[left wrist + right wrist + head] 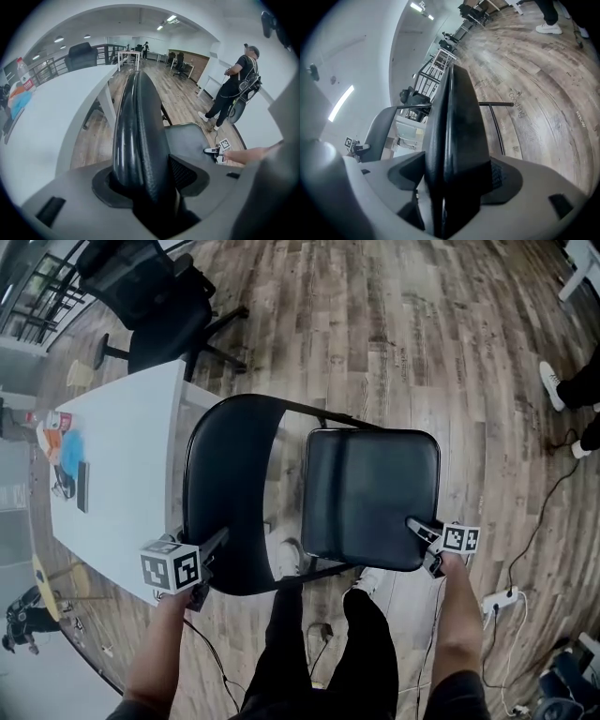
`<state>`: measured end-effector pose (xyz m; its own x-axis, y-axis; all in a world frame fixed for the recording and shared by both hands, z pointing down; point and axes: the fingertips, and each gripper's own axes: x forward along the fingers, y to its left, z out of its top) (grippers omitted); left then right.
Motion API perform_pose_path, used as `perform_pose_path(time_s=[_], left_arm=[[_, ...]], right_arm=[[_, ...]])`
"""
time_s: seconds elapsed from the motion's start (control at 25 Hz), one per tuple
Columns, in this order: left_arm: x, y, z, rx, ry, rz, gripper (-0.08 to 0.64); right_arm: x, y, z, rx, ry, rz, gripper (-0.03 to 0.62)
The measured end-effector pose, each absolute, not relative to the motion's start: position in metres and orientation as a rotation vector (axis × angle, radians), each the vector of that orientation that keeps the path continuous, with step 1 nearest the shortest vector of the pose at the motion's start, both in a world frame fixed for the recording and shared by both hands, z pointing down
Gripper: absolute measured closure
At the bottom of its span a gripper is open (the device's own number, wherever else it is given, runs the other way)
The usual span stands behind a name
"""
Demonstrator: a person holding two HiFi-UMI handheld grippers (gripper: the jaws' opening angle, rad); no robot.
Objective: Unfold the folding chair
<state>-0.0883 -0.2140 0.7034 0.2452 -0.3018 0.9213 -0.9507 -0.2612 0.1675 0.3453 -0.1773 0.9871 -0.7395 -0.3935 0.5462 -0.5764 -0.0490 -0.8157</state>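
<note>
Nearest, at 6 o'clock in the head view, the person's two dark-trousered legs are standing over two white shoes (284, 557). Two bare forearms are reaching out, each carrying one claw.

The left claw (217, 542), at 7 o'clock, is clenching the rim of the backrest (230, 484). In its own view the black padded edge is filling the gap between the jaws. The right claw (419, 542), at 4 o'clock, is grasping the near edge of the seat (375, 512), and its view is showing the seat edge wedged between both jaws.

The one folding chair (366, 456) is sitting mid-frame, right in front of the person, over the wood floor (422, 352). The seat is lying at 3 o'clock of the backrest, spread apart from it, with its padded face turning up to the head camera.

At 9 o'clock, just beside the backrest, one white worktop (131, 456) is carrying one bottle (24, 75) with a red label, its contents too small to tell, plus a few small items near its far-left edge. At 4 o'clock one white power strip (502, 599) is lying on the floor with a cable running from it.

Farther off, one black office chair (155, 296) is standing at 11 o'clock. At 2 o'clock a bystander (239, 79) in dark clothes is standing well apart from the chair.
</note>
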Motion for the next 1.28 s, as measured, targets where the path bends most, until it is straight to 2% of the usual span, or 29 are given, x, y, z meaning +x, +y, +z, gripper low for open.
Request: perform_pose_path(time_s=[0.48,1.04,1.28], left_arm=[[-0.040,-0.212,0.710,1.710,-1.186,1.045,0.333],[0.009,-0.214,0.700,1.810,-1.187,1.075,0.370],[0.012,-0.219,0.693,1.870,-1.223,0.974,0.368]], right_arm=[[0.377,-0.176,1.022,1.036,-2.070,1.931,0.230],[0.404,-0.175,1.047,1.050,-2.121,1.926,0.201],[0.421,-0.174,1.043,1.061,-2.114,1.787,0.201]])
